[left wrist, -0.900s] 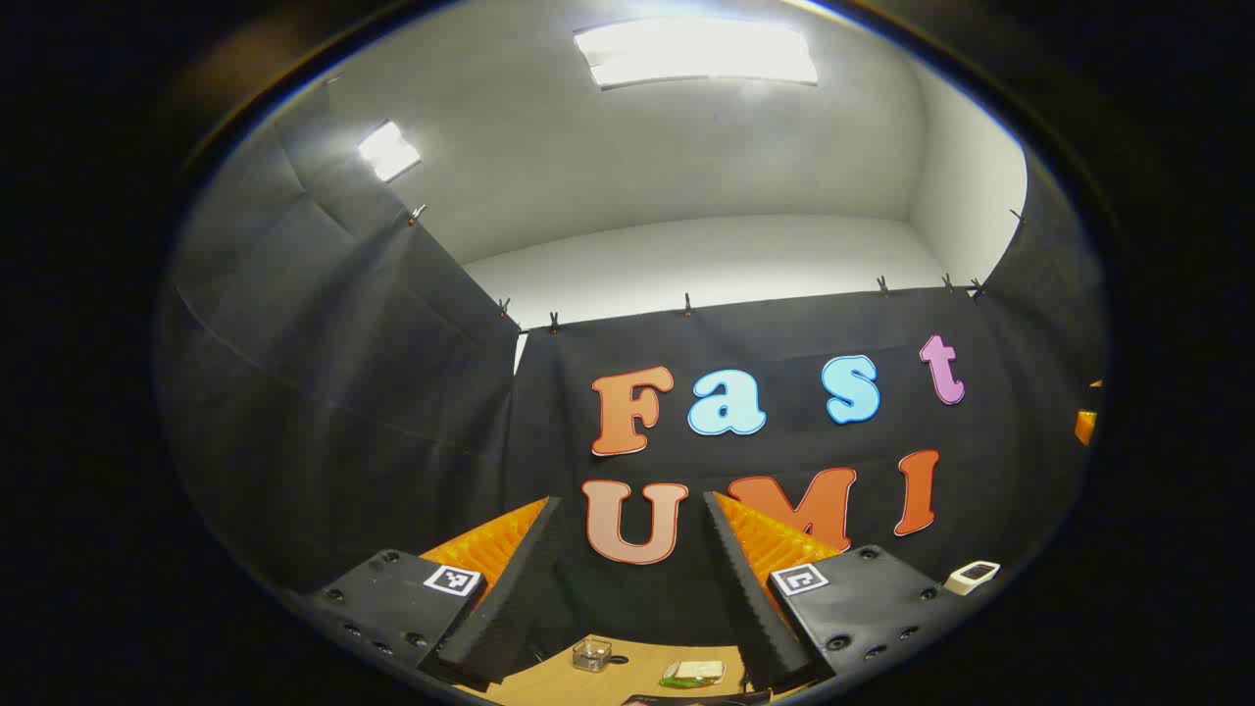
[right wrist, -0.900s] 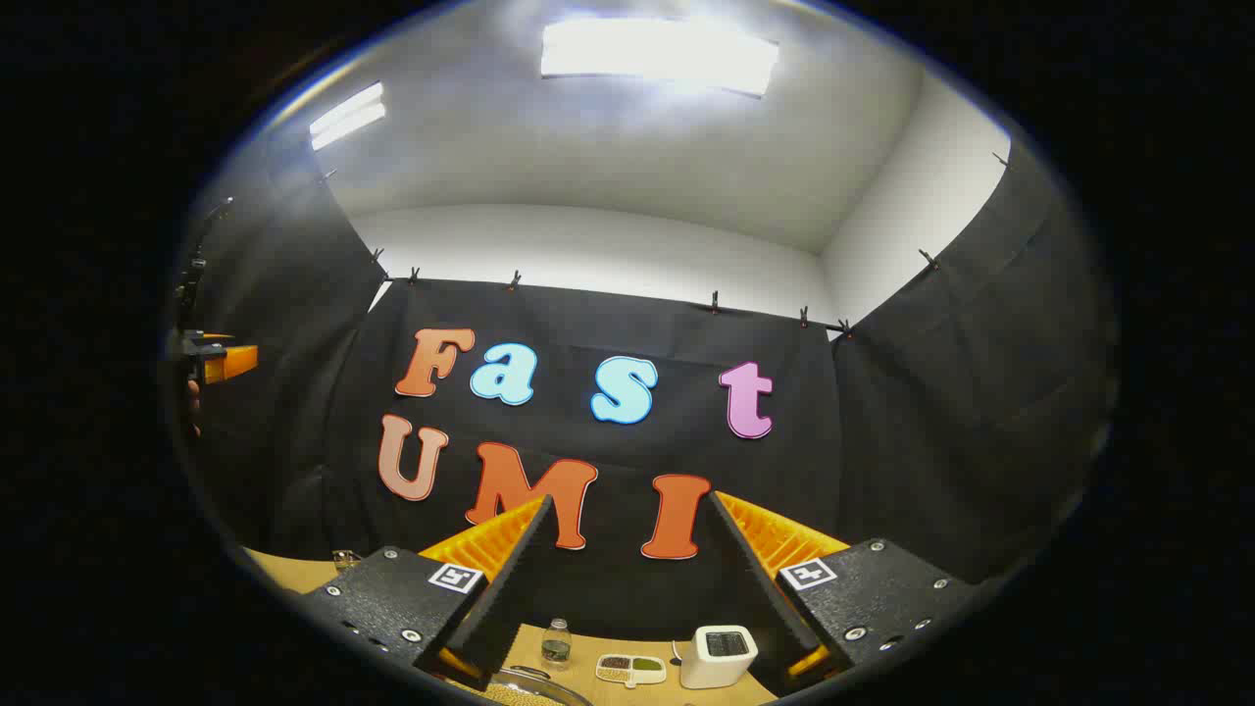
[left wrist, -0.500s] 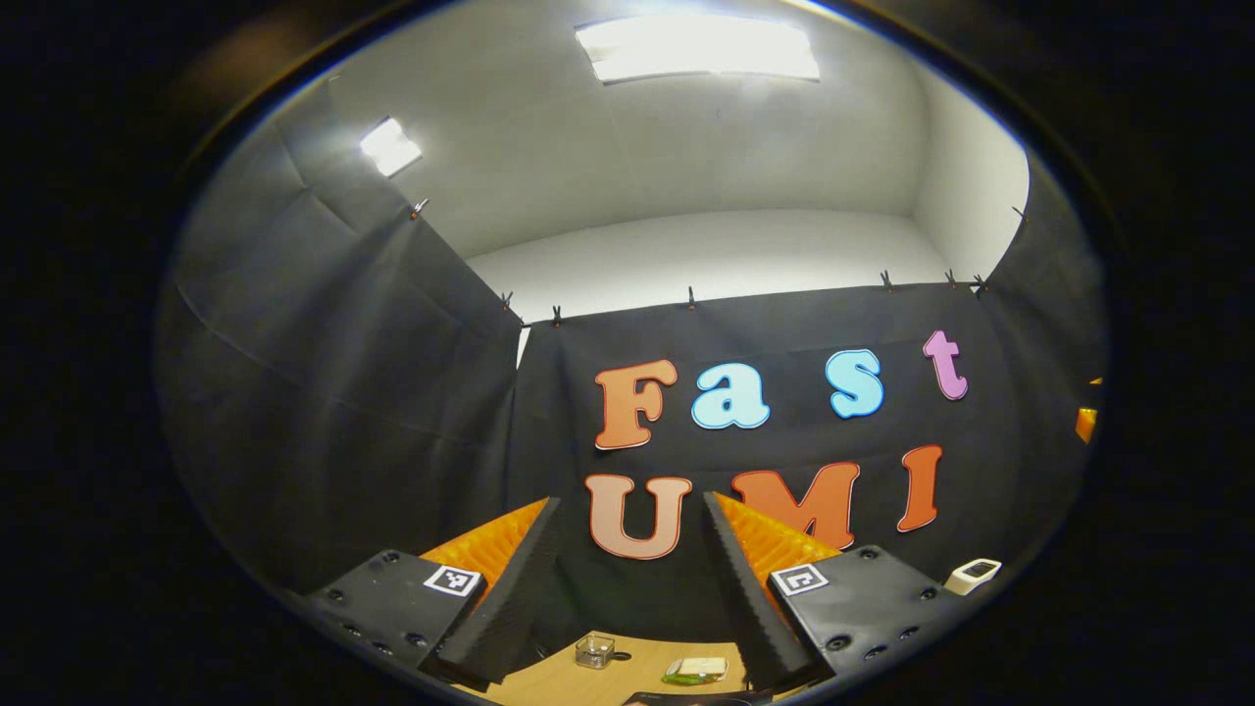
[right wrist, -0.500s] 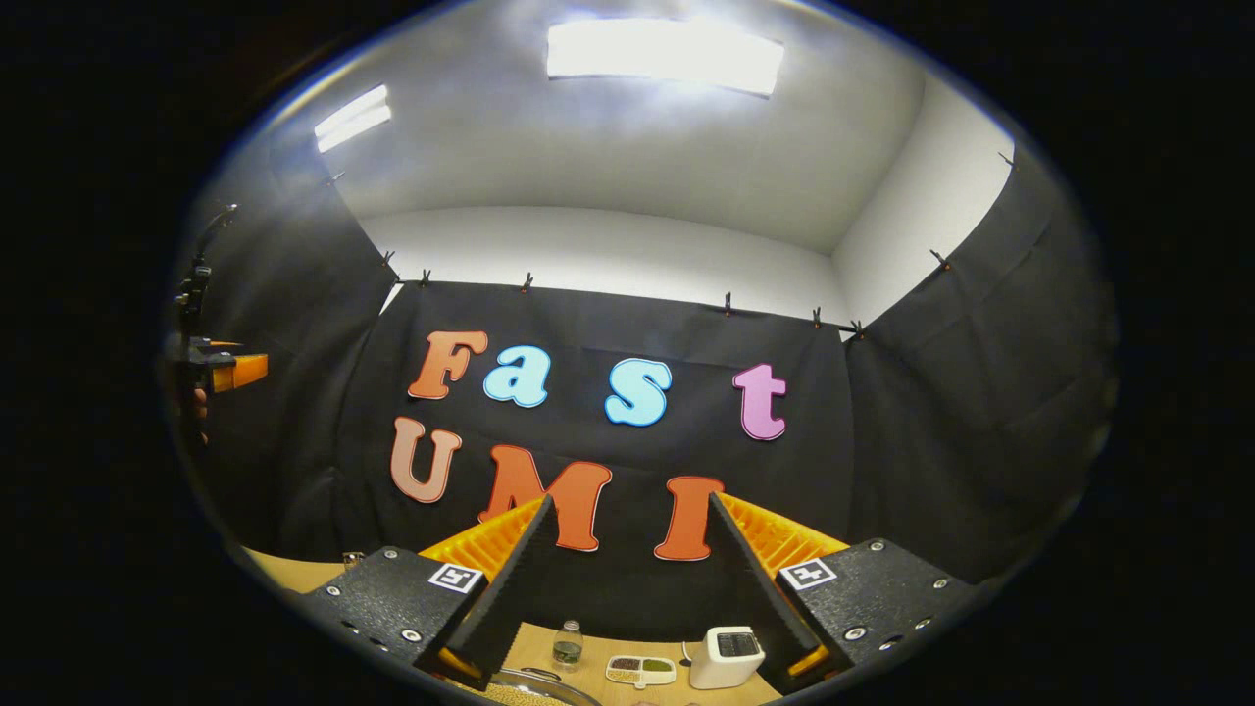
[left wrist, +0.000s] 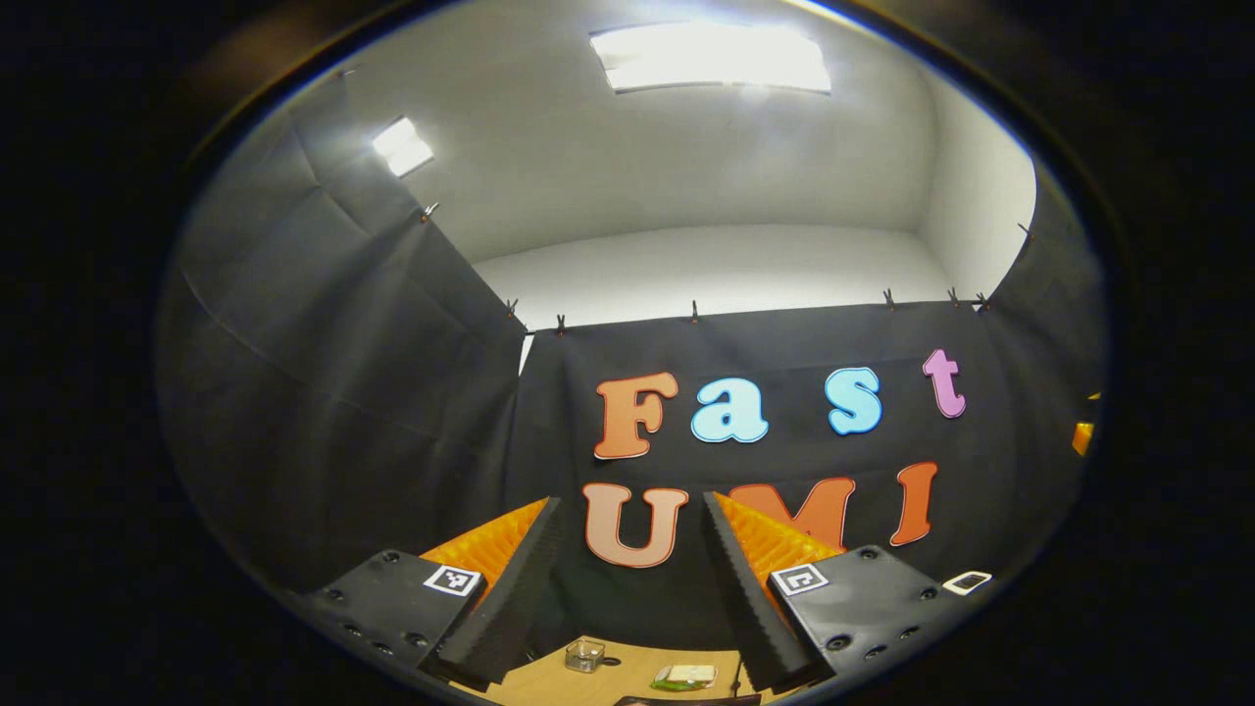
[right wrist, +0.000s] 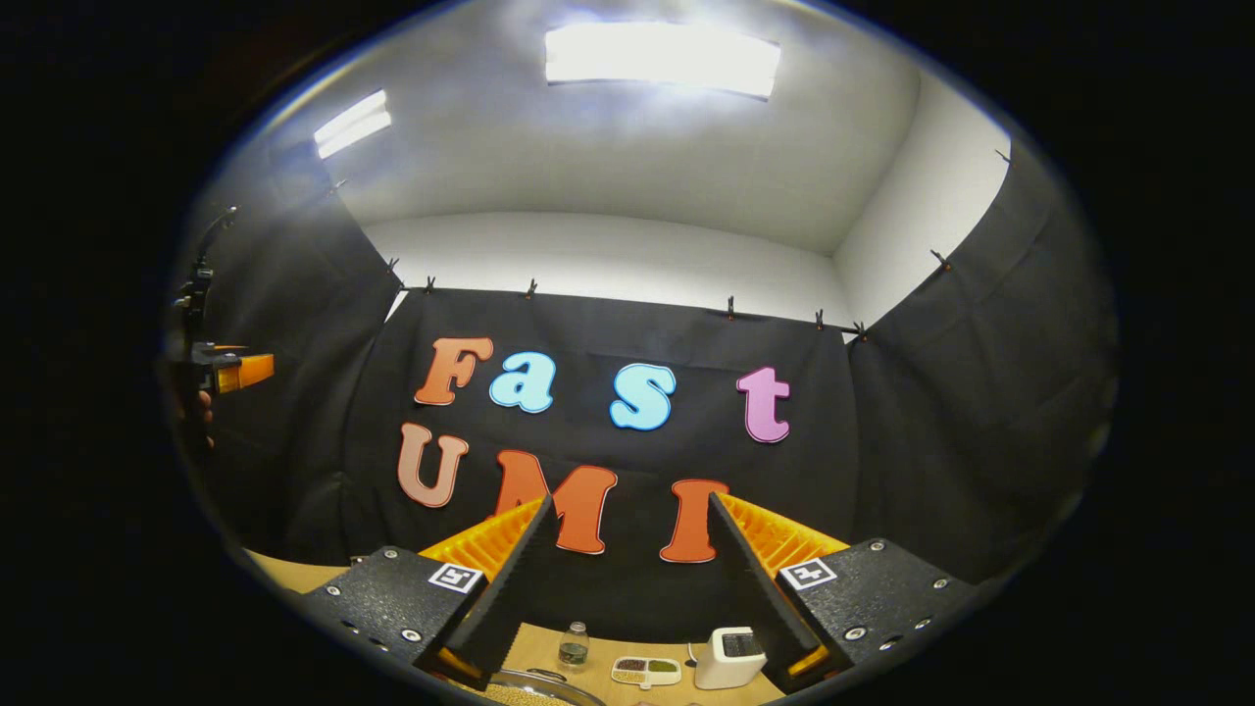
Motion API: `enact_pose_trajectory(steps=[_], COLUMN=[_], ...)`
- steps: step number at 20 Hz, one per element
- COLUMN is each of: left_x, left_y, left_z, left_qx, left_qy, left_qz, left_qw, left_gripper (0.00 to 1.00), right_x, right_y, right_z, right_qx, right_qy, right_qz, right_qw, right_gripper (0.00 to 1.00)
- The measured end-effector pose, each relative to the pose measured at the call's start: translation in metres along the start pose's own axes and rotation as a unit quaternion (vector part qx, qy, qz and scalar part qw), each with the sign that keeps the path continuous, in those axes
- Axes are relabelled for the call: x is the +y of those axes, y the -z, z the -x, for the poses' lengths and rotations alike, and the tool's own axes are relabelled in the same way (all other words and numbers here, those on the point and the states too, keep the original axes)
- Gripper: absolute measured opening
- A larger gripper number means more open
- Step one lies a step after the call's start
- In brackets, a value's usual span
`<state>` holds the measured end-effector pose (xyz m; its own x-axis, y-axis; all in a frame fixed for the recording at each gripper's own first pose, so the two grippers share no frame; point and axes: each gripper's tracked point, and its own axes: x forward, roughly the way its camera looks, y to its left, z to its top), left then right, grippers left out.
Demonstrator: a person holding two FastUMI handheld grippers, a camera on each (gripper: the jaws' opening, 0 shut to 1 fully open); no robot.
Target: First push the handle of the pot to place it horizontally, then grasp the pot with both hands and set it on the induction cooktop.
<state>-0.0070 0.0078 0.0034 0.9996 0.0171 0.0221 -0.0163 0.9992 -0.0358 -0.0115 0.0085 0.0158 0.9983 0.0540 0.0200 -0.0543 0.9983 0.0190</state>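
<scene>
**A:** So where's the pot relative to the two tools right now?

**B:** Below and in front of both. In the right gripper view a curved glass lid with a metal rim (right wrist: 534,686) peeks in at the very bottom edge, just under the right hand-held gripper (right wrist: 627,579). I'd guess that's the pot, low on the tan wooden counter (right wrist: 598,652). Can't see the handle, so I can't tell which way its long axis runs.

**A:** Which one's closer?

**B:** Judging by that, the right one. The left hand-held gripper (left wrist: 627,579) sits off to its left and sees only a dark edge at the bottom.

**A:** Pose?

**B:** Both held high, pitched up at the booth wall, fingers spread wide, nothing between them. They'd need to tip down a lot before any push on the handle.
</scene>
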Motion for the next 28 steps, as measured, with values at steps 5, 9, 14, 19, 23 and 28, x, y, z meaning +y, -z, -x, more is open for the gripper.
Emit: enact_pose_trajectory(steps=[5,9,14,19,23,28], left_x=[-0.005,-0.009,-0.014,-0.011,-0.009,-0.007], left_y=[-0.001,0.001,0.01,0.02,0.031,0.044], left_z=[0.003,0.006,0.012,0.014,0.013,0.015], left_qx=[-0.005,-0.007,-0.001,0.008,0.021,0.032], left_qy=[0.002,0.004,0.009,0.009,0.008,0.007], left_qz=[0.005,0.006,0.001,-0.003,-0.006,-0.01], left_qw=[1.0,1.0,1.0,1.0,1.0,0.999], left_gripper=[0.92,0.92,0.92,0.92,0.92,0.92], right_x=[0.003,0.005,0.009,0.02,0.038,0.066], right_y=[0.006,0.018,0.047,0.084,0.119,0.165], right_z=[0.005,0.006,0.01,0.017,0.028,0.045], right_qx=[0.002,0.014,0.051,0.102,0.147,0.205], right_qy=[-0.012,-0.018,-0.03,-0.047,-0.067,-0.1], right_qz=[-0.005,-0.012,-0.027,-0.035,-0.022,-0.017], right_qw=[1.0,1.0,0.998,0.993,0.987,0.973], right_gripper=[0.94,0.94,0.94,0.95,0.94,0.91])
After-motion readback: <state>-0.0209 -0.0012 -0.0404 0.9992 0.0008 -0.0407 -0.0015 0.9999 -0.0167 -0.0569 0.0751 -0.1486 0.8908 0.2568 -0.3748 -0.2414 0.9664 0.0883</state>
